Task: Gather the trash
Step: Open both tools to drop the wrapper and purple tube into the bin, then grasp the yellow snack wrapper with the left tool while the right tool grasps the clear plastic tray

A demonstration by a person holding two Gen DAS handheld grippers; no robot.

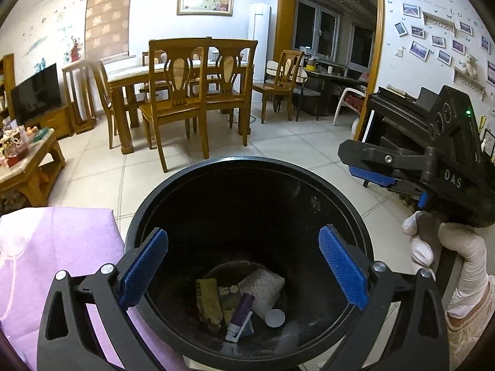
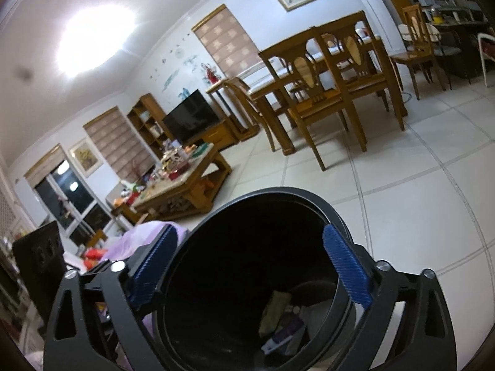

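Observation:
A black round trash bin (image 1: pixel 309 185) stands on the tiled floor right under both grippers. At its bottom lie a purple tube (image 1: pixel 239 315), a yellow-green wrapper (image 1: pixel 208 303), a crumpled white packet (image 1: pixel 263 287) and a small white cap (image 1: pixel 274 317). My left gripper (image 1: pixel 244 269) is open and empty above the bin mouth. My right gripper (image 2: pixel 252 266) is open and empty over the bin (image 2: pixel 278 196); it also shows from the side in the left wrist view (image 1: pixel 368 170), to the right of the bin. The trash (image 2: pixel 284 324) shows dimly inside.
A lilac cloth (image 1: pixel 55 262) covers a surface left of the bin. A wooden coffee table (image 1: pixel 27 167) with clutter stands at the left. A dining table with wooden chairs (image 1: pixel 185 99) stands behind. A dark piano (image 1: pixel 399 117) is at the right. The floor has pale tiles (image 2: pixel 417 201).

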